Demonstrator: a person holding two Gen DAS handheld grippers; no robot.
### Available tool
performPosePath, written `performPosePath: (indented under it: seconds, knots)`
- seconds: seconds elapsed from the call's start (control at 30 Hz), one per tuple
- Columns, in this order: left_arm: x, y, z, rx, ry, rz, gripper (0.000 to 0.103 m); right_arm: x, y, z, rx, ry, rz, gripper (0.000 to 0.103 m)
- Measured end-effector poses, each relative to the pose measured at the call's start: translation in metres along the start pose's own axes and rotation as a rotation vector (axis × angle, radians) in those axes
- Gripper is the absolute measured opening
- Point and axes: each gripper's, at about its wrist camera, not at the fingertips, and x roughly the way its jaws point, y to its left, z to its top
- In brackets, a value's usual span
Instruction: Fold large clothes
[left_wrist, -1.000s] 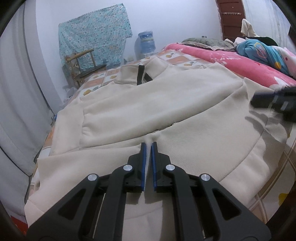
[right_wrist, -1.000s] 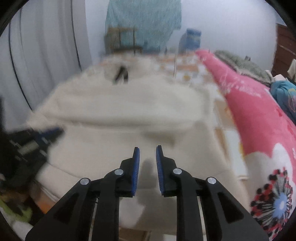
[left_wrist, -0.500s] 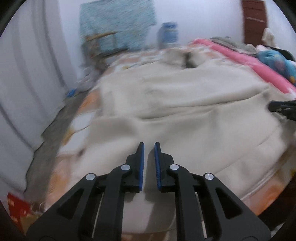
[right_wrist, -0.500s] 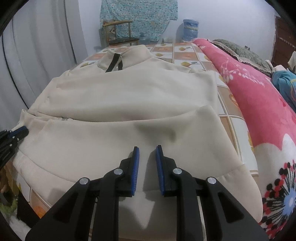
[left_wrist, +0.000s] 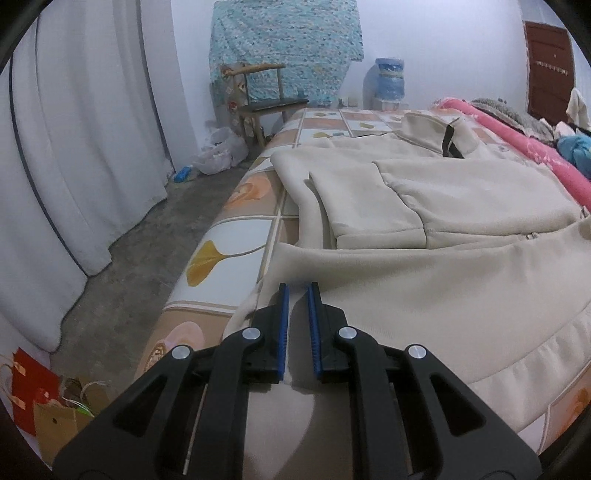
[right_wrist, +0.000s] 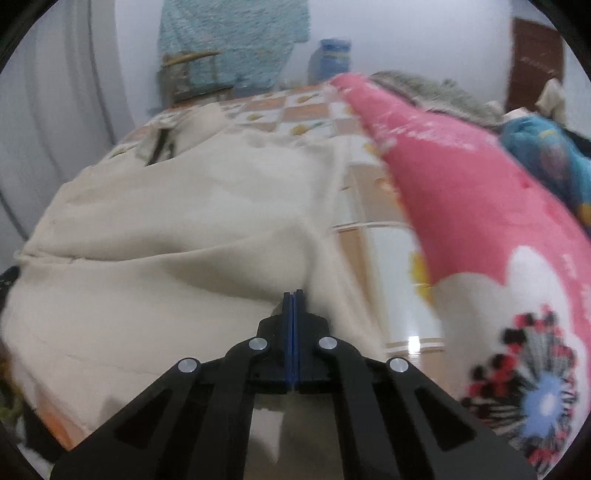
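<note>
A large cream sweatshirt (left_wrist: 443, 266) lies spread on the bed, collar with a black zip at the far end, one sleeve folded across the body. My left gripper (left_wrist: 296, 291) sits at its near left hem corner, jaws slightly apart with cloth between them. In the right wrist view the same sweatshirt (right_wrist: 177, 229) fills the left and middle. My right gripper (right_wrist: 293, 294) is shut at its near right edge, where the cloth puckers into a fold at the fingertips.
The bed sheet (left_wrist: 236, 236) has an orange tile pattern. A pink floral blanket (right_wrist: 461, 206) runs along the right side. White curtains (left_wrist: 74, 147) hang left of a concrete floor. A wooden chair (left_wrist: 266, 96) and water bottle (left_wrist: 388, 81) stand by the far wall.
My left gripper has swung left to the hem's left corner. My right gripper has moved to the right edge and closed from open to shut.
</note>
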Motion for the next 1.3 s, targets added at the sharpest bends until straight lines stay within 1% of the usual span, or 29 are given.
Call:
performPosePath:
  seconds: [0.03,0.1,0.13,0.2,0.23,0.27,0.3,0.37,0.4,0.43,0.47,0.5,0.53,0.57,0.67,0.7,0.77,0.8,0.87,0.93,1.03,1.07,1.1,1.13,1.17,1.2,1.23,1.27,1.3]
  knots:
    - [0.0,0.002,-0.001,-0.007,-0.001,-0.009,0.012,0.0,-0.004,0.001,0.02,-0.003,0.001,0.0]
    - [0.002,0.003,0.001,-0.008,0.002,-0.016,0.012,0.001,-0.019,0.002,0.103,0.005,0.055,0.0]
    - [0.001,0.003,0.002,-0.002,0.009,-0.016,0.012,0.001,-0.021,0.003,0.117,0.009,0.064,0.0]
    - [-0.001,0.003,0.005,0.008,0.026,-0.016,0.012,-0.008,-0.017,0.006,0.101,0.003,0.036,0.002]
    - [-0.004,0.002,0.008,0.007,0.029,-0.02,0.014,-0.016,-0.012,0.007,0.084,-0.013,0.027,0.006]
    - [-0.013,0.002,0.011,0.004,0.013,-0.027,0.019,-0.028,-0.006,0.009,0.064,-0.038,0.037,0.011]
    - [-0.024,0.0,0.013,0.006,-0.012,-0.052,0.026,-0.036,-0.001,0.009,0.05,-0.054,0.061,0.02]
    - [-0.044,-0.008,0.015,0.007,-0.051,-0.126,0.034,-0.053,0.018,0.004,-0.001,-0.076,0.131,0.033]
    - [-0.053,-0.016,0.015,0.01,-0.06,-0.185,0.037,-0.059,0.03,0.001,-0.038,-0.08,0.152,0.035]
    - [-0.063,-0.029,0.014,0.023,-0.059,-0.27,0.038,-0.063,0.04,-0.003,-0.068,-0.079,0.166,0.035]
    - [-0.068,-0.038,0.012,0.036,-0.054,-0.324,0.043,-0.066,0.052,-0.007,-0.103,-0.075,0.186,0.037]
    - [-0.073,-0.053,0.009,0.059,-0.044,-0.395,0.046,-0.068,0.064,-0.012,-0.134,-0.071,0.213,0.04]
    - [-0.076,-0.062,0.006,0.076,-0.036,-0.434,0.046,-0.068,0.075,-0.017,-0.155,-0.063,0.238,0.042]
    - [-0.077,-0.081,-0.001,0.118,-0.022,-0.475,0.046,-0.067,0.083,-0.02,-0.173,-0.053,0.256,0.043]
    - [-0.068,-0.11,-0.016,0.185,0.028,-0.469,0.046,-0.055,0.104,-0.032,-0.216,-0.008,0.269,0.043]
    - [-0.059,-0.116,-0.022,0.196,0.054,-0.434,0.048,-0.049,0.106,-0.035,-0.215,0.006,0.278,0.044]
    - [-0.057,-0.119,-0.03,0.22,0.02,-0.417,0.049,-0.032,0.108,-0.042,-0.218,0.052,0.258,0.044]
    - [-0.057,-0.121,-0.032,0.238,0.019,-0.407,0.049,-0.03,0.107,-0.046,-0.22,0.034,0.259,0.044]
    - [-0.058,-0.118,-0.031,0.244,0.032,-0.404,0.049,-0.032,0.109,-0.047,-0.232,0.039,0.249,0.044]
    - [-0.063,-0.109,-0.025,0.223,0.039,-0.413,0.049,-0.039,0.107,-0.043,-0.226,0.034,0.232,0.044]
    - [-0.07,-0.093,-0.02,0.188,0.006,-0.382,0.052,-0.052,0.092,-0.04,-0.186,-0.01,0.194,0.045]
    - [-0.067,-0.088,-0.022,0.185,0.007,-0.342,0.053,-0.049,0.086,-0.041,-0.168,-0.002,0.176,0.049]
    - [-0.059,-0.085,-0.026,0.186,0.036,-0.305,0.053,-0.044,0.083,-0.043,-0.162,0.014,0.163,0.05]
    - [-0.049,-0.081,-0.03,0.182,0.066,-0.287,0.053,-0.036,0.081,-0.046,-0.158,0.04,0.151,0.05]
    - [-0.052,-0.079,-0.031,0.181,0.037,-0.3,0.053,-0.028,0.078,-0.049,-0.148,0.051,0.154,0.051]
    - [-0.053,-0.078,-0.031,0.189,0.043,-0.302,0.053,-0.031,0.076,-0.049,-0.133,0.04,0.165,0.051]
    - [-0.054,-0.077,-0.029,0.193,0.056,-0.301,0.053,-0.033,0.075,-0.048,-0.127,0.055,0.166,0.051]
    - [-0.055,-0.076,-0.028,0.188,0.057,-0.301,0.055,-0.039,0.072,-0.046,-0.118,0.042,0.153,0.052]
    - [-0.058,-0.07,-0.026,0.168,0.049,-0.292,0.061,-0.049,0.067,-0.045,-0.107,-0.002,0.131,0.054]
